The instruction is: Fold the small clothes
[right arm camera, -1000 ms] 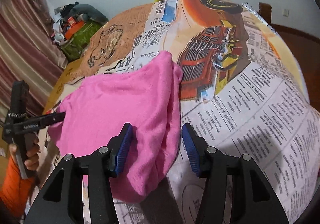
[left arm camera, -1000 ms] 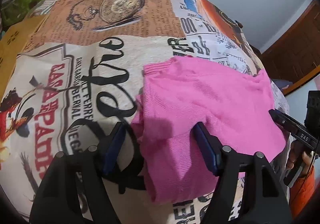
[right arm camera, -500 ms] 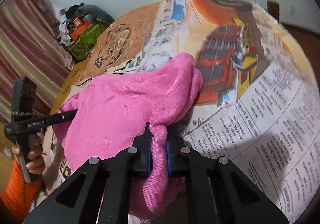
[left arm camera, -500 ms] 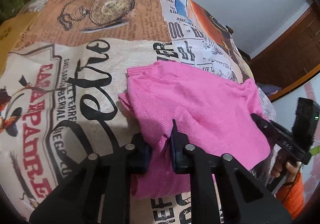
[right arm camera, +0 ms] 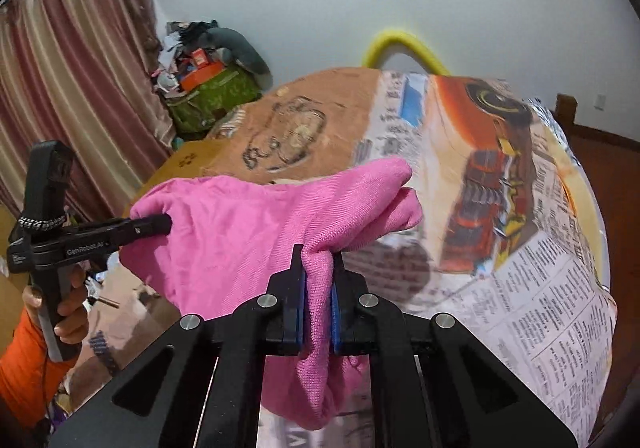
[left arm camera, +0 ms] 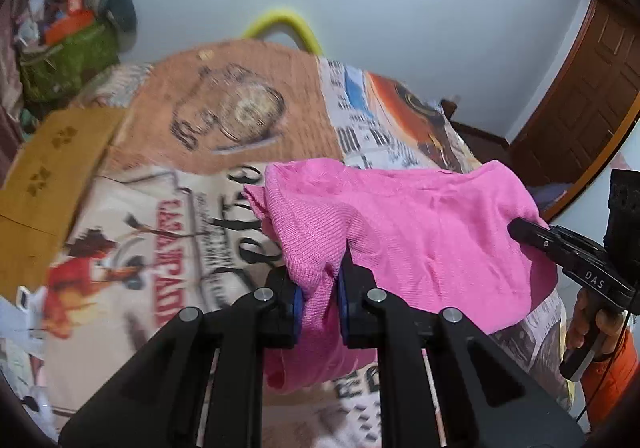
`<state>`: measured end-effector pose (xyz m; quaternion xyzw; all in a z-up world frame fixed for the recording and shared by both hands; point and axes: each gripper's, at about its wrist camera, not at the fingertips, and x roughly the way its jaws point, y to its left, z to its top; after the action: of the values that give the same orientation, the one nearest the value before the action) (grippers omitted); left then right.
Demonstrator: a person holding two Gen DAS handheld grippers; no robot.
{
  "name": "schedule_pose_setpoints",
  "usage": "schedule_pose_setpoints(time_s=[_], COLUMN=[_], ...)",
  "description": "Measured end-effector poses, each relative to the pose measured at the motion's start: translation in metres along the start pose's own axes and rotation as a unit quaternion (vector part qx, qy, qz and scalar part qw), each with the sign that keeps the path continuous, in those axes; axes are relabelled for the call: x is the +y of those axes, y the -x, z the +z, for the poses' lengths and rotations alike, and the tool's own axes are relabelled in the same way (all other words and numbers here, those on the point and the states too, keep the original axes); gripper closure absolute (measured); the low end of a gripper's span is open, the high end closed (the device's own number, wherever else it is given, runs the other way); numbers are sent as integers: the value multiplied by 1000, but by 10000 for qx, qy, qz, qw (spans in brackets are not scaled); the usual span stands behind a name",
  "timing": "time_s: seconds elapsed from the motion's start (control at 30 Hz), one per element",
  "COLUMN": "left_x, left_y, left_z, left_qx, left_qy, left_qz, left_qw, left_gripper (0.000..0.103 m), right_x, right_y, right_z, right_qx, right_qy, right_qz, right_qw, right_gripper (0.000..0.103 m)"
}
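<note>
We have the pink knit garment [left arm camera: 420,232] pinched in both claws and hanging between them above the printed newspaper-collage cover [left arm camera: 168,248]. Our left claw [left arm camera: 318,300] is clamped on a bunched edge, and our right claw [right arm camera: 318,304] grips another edge the same way. From the right wrist view the other tool's body reads "GenRobot.AI"; from the left, "DAS". On the cover, red lettering is too blurred to read.
</note>
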<state>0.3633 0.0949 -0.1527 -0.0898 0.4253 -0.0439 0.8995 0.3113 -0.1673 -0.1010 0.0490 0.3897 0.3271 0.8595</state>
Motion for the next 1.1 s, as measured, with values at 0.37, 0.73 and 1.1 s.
schedule_pose_setpoints(time_s=[0.37, 0.73, 1.1], left_x=[80, 158, 189], left_y=[53, 8, -6], left_z=[-23, -82, -113], left_qx=[-12, 930, 1188], left_qy=[196, 504, 489], left_qz=[497, 675, 1200], left_qw=[9986, 9921, 9844], left_gripper=[90, 89, 68], right_x=[84, 112, 101], right_y=[-20, -106, -120], right_z=[-1, -46, -64], right_qx=[143, 1120, 1420], right_qy=[480, 464, 322], right_qz=[289, 258, -31], right_qw=[9983, 9923, 9893], right_gripper=[95, 95, 89])
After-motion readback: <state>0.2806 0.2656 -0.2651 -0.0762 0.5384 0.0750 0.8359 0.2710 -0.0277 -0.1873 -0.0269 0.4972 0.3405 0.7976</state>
